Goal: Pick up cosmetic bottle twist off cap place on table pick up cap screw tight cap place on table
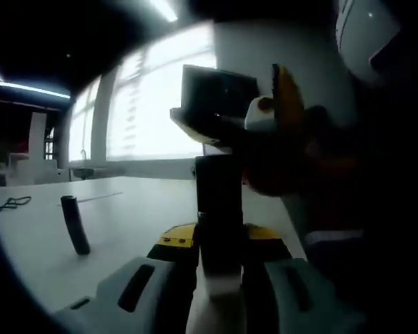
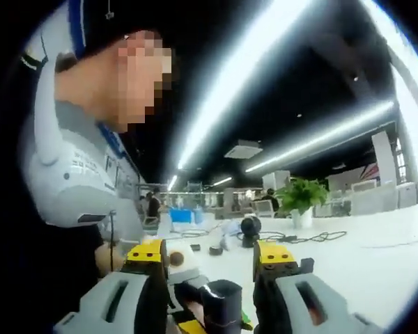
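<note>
Bright windows are backing a wide white table (image 1: 125, 209), open out to its far edge. The left gripper (image 1: 221, 275) is pinching the dark cosmetic bottle (image 1: 219, 209) upright above the tabletop; the right gripper (image 2: 210, 292) is closing around its cap (image 2: 221, 303). A dark cylinder (image 1: 74, 224) is leaning well apart.
</note>
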`<state>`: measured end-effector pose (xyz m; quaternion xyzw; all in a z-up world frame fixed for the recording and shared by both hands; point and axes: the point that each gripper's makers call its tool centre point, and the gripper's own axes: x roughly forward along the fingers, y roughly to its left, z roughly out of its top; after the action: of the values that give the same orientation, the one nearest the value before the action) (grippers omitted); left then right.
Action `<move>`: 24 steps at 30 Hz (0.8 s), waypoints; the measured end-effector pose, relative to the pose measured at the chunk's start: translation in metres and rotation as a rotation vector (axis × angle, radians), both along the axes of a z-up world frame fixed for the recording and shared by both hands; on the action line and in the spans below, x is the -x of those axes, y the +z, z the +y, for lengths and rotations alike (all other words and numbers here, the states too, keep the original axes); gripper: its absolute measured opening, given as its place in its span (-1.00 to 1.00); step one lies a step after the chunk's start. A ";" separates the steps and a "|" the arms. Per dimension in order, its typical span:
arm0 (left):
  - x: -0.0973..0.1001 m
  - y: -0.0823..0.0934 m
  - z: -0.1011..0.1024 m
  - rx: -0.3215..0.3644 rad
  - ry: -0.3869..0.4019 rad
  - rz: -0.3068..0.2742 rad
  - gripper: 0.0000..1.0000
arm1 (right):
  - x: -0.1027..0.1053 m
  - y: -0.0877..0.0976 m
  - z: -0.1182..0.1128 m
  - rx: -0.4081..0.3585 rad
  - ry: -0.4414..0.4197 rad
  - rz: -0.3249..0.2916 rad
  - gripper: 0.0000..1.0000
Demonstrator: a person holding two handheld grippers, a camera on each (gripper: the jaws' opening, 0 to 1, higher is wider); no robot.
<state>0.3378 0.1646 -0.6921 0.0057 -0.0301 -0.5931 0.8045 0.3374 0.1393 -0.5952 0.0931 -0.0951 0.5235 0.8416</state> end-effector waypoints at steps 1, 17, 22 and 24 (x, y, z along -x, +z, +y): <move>-0.001 0.000 0.000 -0.001 0.006 -0.001 -0.72 | 0.003 0.000 0.000 -0.006 -0.008 0.000 -0.16; -0.007 -0.001 0.001 -0.004 0.067 0.025 -0.73 | 0.002 -0.003 0.011 0.043 -0.206 0.048 -0.20; -0.009 -0.001 0.002 -0.003 0.083 0.024 -0.73 | -0.009 -0.002 0.028 0.034 -0.330 0.085 -0.24; -0.011 -0.001 0.002 -0.003 0.090 0.023 -0.73 | -0.012 -0.002 0.020 0.058 -0.398 0.062 -0.28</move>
<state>0.3486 0.1669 -0.6930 0.0014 -0.0197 -0.5566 0.8306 0.3490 0.1597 -0.5971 0.0641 -0.0706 0.3462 0.9333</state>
